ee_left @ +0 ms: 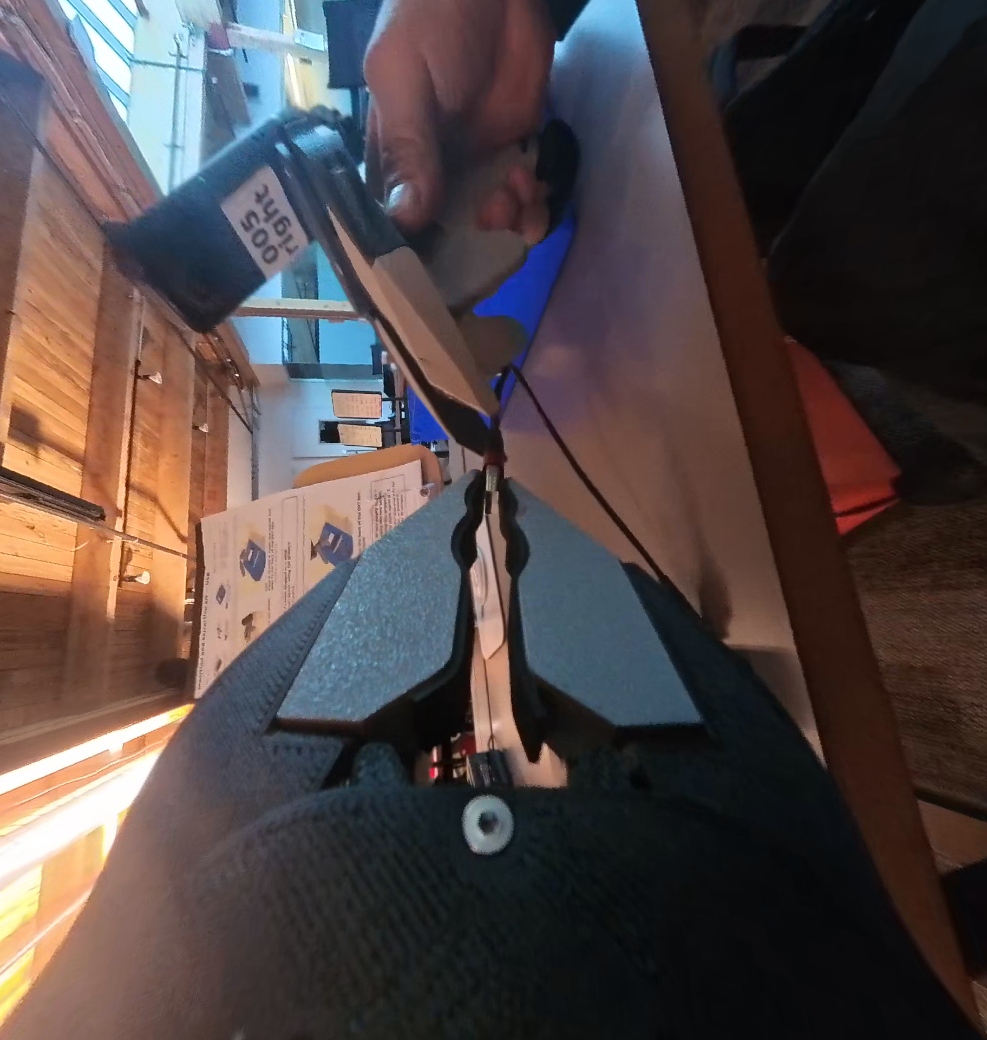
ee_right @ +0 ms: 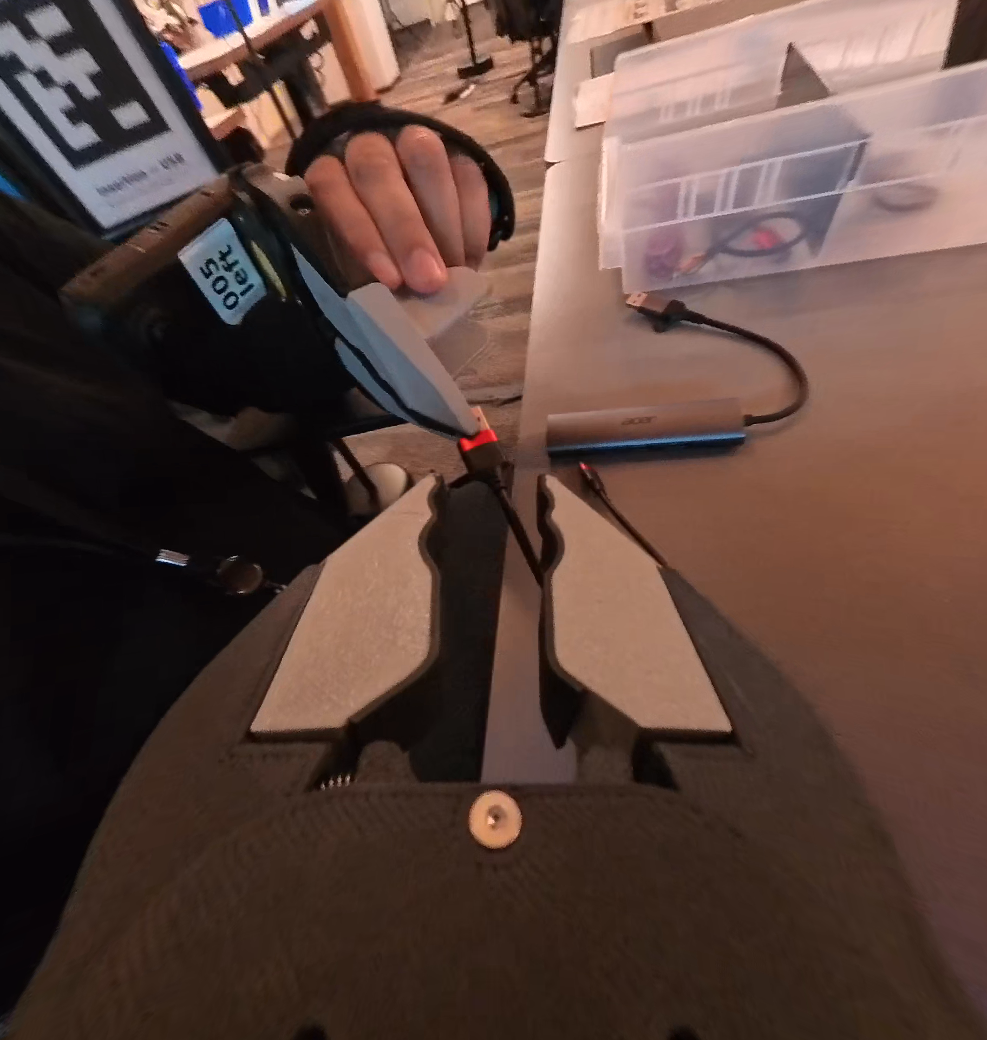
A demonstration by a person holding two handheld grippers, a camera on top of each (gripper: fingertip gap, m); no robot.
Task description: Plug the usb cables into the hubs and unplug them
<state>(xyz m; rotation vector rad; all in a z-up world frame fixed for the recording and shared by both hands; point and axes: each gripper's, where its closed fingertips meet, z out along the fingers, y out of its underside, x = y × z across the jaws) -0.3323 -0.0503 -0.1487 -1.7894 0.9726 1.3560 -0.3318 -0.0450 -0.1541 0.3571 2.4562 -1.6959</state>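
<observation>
You've got 2 grippers: left [ee_right: 468, 427], right [ee_right: 488, 489]. 1 hub [ee_right: 643, 430] on 1 table [ee_right: 817, 619]. 2 cables: 1 red-collared USB [ee_right: 480, 444], 1 thin w/ red tip [ee_right: 592, 478]. 2 hands: one [ee_right: 401, 208] on left gripper, one [ee_left: 451, 107] on right. 2 clear bins [ee_right: 761, 185] at back, approx. 1 marker sign [ee_right: 69, 73].

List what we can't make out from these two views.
- Right wrist view: the ports on the hub are blurred and in shadow.
- Right wrist view: the frosted box has contents clouded by its wall.
- Left wrist view: the usb plug is mostly hidden between the fingers of the left gripper.
</observation>
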